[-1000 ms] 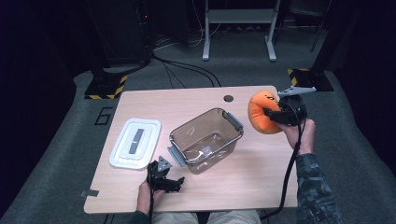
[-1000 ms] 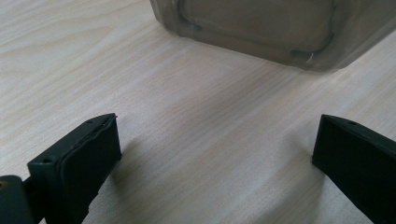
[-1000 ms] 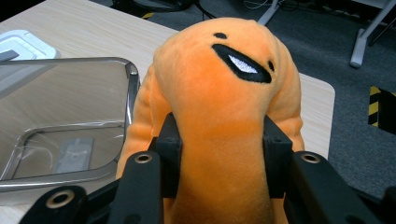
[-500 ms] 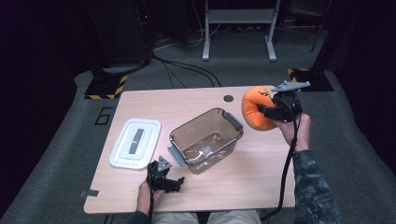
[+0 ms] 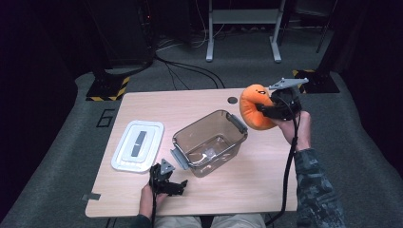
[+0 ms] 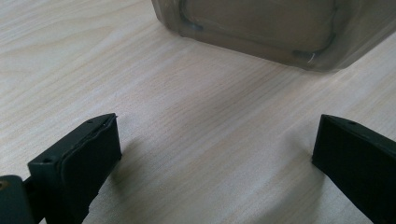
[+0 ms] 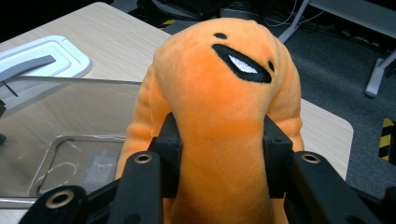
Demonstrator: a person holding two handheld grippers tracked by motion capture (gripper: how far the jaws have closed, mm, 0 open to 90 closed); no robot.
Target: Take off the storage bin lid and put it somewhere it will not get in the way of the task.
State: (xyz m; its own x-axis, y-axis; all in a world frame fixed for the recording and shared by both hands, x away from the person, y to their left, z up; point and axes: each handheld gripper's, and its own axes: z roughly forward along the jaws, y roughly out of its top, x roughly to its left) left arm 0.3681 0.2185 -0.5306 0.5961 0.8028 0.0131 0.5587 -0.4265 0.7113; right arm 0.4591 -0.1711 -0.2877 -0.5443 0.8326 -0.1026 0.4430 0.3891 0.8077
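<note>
Orange plush toy (image 5: 253,108) with stitched black mouth and eyes: squeezed at middle, bulging either side, hanging clear above table's far right corner. Clear brownish container (image 5: 209,141): sitting open, upright, empty at table's middle, just beside toy.

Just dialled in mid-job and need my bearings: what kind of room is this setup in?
Probably a lab or test workshop: a lone wooden table on grey carpet, hazard-striped stand feet, loose floor cables and a metal frame in the dark behind.
</note>
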